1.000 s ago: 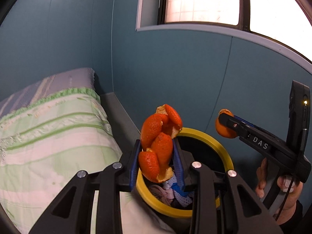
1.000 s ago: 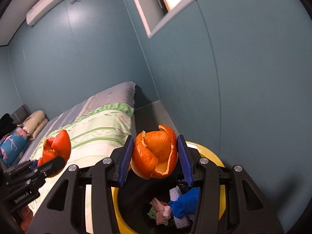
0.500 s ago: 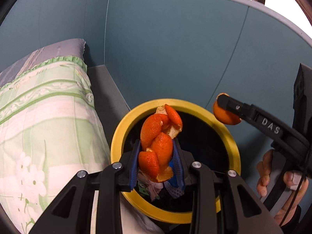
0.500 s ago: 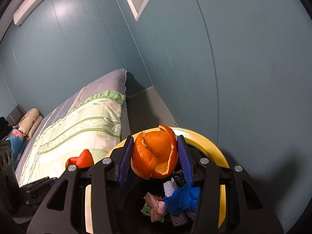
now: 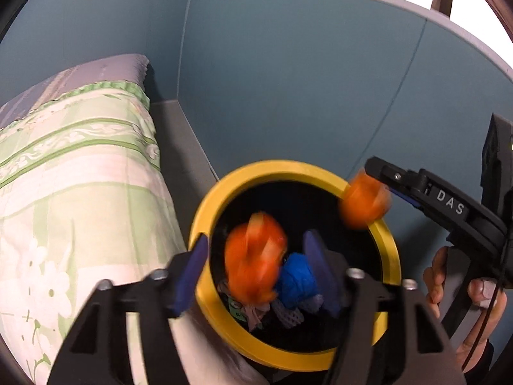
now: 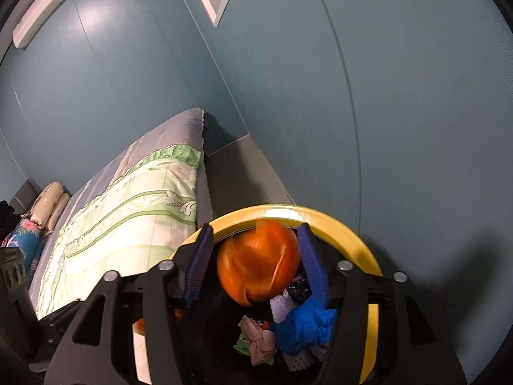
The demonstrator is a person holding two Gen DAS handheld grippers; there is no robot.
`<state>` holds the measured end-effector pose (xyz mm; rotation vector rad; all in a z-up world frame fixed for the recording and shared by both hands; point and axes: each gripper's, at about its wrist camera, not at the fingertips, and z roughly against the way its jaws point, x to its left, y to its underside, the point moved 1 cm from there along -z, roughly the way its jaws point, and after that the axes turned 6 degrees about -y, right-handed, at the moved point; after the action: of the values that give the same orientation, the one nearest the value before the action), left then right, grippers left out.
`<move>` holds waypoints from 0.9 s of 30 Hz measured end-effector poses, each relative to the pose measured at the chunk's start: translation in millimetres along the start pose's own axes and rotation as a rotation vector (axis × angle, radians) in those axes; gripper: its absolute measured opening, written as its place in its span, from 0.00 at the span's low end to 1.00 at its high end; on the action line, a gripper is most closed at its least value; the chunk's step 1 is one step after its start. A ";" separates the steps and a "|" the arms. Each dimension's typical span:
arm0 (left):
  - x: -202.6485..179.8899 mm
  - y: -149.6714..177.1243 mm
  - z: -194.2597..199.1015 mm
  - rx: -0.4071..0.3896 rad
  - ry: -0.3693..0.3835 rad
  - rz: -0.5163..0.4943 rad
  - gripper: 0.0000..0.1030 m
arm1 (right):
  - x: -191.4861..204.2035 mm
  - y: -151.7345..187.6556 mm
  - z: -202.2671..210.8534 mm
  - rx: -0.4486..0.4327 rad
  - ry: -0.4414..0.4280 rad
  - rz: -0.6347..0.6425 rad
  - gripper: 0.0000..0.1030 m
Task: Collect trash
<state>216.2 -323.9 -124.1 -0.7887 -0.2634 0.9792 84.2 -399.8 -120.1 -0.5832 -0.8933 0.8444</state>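
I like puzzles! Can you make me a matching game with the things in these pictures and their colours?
Things:
1. bin rim
2. peel
3. crumpled glove
4. wall

Colours:
a. teal
b. orange
c. yellow
d. bright blue

Pairs: 1-c, 2-b, 3-d, 4-a

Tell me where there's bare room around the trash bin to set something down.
Bare grey floor runs between the bed and the blue wall, behind the yellow-rimmed bin. The bedspread beside the bin is also free. The bin mouth is crowded: both tongs are opening over it, orange peels loose between them, above a blue glove and wrappers.
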 end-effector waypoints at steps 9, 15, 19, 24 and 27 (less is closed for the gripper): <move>31.3 -2.7 30.1 -0.038 -0.029 0.051 0.61 | 10.6 -4.2 11.0 -0.014 0.001 0.003 0.57; 64.1 -1.2 58.7 -0.080 -0.081 0.096 0.61 | 26.2 -0.9 14.9 -0.010 -0.003 0.024 0.57; 90.7 3.2 82.1 -0.111 -0.125 0.131 0.61 | 46.4 6.8 15.8 0.003 -0.019 0.056 0.57; 123.5 11.6 114.2 -0.154 -0.190 0.165 0.61 | 76.4 15.9 18.4 0.015 -0.065 0.098 0.58; 144.3 17.4 134.4 -0.178 -0.226 0.194 0.61 | 98.0 20.0 22.7 0.019 -0.100 0.124 0.58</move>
<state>213.3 -135.8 -62.4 -0.8778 -0.4817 1.2427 91.9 -305.3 -80.9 -0.5887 -0.9461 0.9998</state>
